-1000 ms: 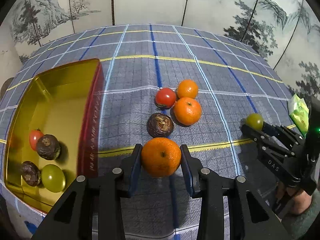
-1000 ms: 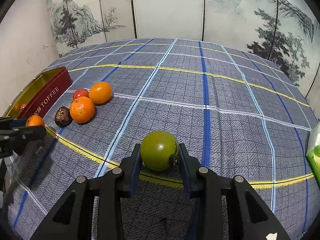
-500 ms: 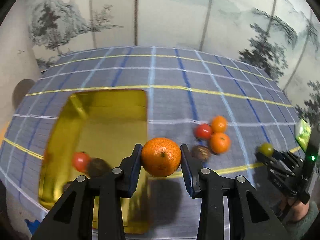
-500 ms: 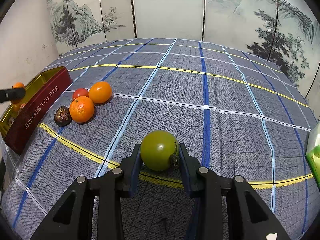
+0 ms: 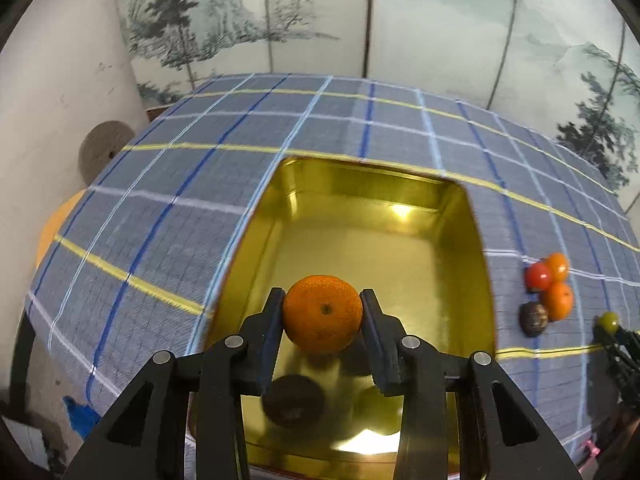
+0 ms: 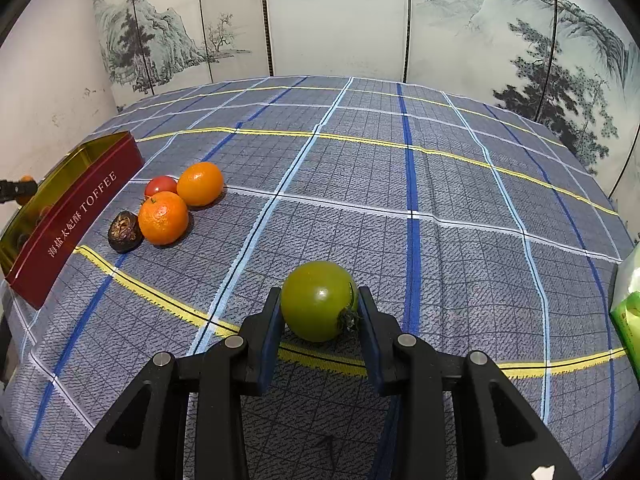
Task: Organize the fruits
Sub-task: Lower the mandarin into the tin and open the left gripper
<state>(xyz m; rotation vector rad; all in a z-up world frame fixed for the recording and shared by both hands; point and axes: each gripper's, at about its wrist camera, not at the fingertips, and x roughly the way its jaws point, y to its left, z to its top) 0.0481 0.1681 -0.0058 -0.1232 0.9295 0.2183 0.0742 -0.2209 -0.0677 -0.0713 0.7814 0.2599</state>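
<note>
Left gripper (image 5: 322,314): clenched on an orange mandarin (image 5: 322,312), both pads pressing its sides.
What changed: a second ago this gripper held the mandarin over the cloth beside the loose fruit; it has since swung across, and the gold toffee tin (image 5: 472,248) now lies directly beneath and ahead of it.
Mandarin's place: held above the tin's near half, not yet resting on the floor.
Already in the tin: a dark fruit (image 5: 294,400) and a blurred greenish one just below the fingers.
Right gripper (image 6: 320,304): unchanged, gripping a green tomato (image 6: 318,300) just above the checked tablecloth (image 6: 400,184), well to the right of the tin.
Loose fruit: two mandarins, a red tomato (image 6: 160,186) and a dark fruit cluster ahead-left of the right gripper.
Meaning: the carry looks finished; lowering and releasing likely comes next.
</note>
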